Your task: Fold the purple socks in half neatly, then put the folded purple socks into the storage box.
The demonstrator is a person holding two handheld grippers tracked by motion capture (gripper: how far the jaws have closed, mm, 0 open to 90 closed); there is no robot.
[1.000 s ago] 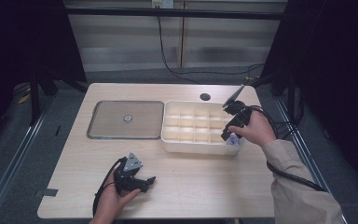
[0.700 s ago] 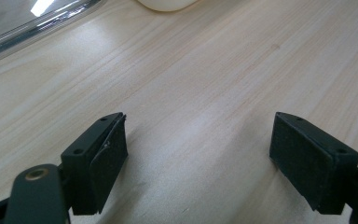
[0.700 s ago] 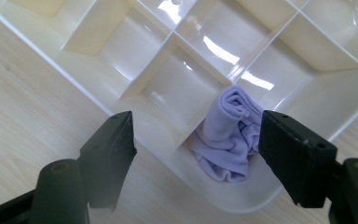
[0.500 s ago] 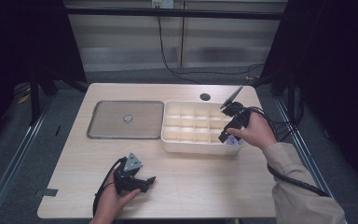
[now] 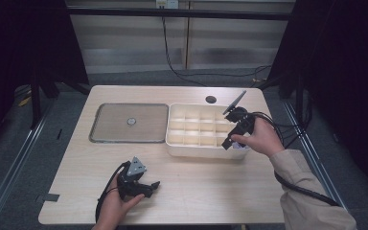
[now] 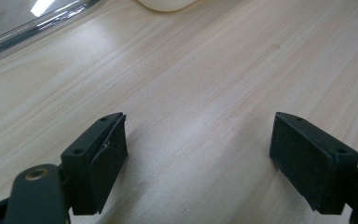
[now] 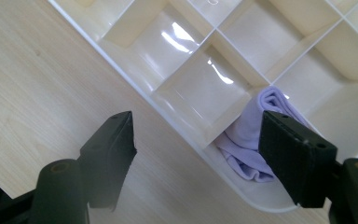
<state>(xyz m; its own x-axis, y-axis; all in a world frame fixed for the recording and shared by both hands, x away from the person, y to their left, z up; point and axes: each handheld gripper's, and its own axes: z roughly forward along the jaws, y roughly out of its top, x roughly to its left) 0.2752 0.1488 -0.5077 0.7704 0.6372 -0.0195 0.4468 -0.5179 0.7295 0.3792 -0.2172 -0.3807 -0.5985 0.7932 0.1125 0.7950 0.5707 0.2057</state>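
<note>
Right hand-held gripper (image 7: 196,140) hung wide open, empty, above the divided tray's (image 7: 242,196) near rim, beside the lilac cloth (image 7: 249,140); a metal tray (image 5: 129,122) lay alongside.

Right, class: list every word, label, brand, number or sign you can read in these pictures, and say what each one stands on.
There is none to read.
Divided organiser box: plain cream walls, no lettering.
Lilac cloth in its corner compartment: no tag or print showing.
Metal tray: a small round thing lies on it, too small to tell any marking.
Wooden table: bare grain.
</note>
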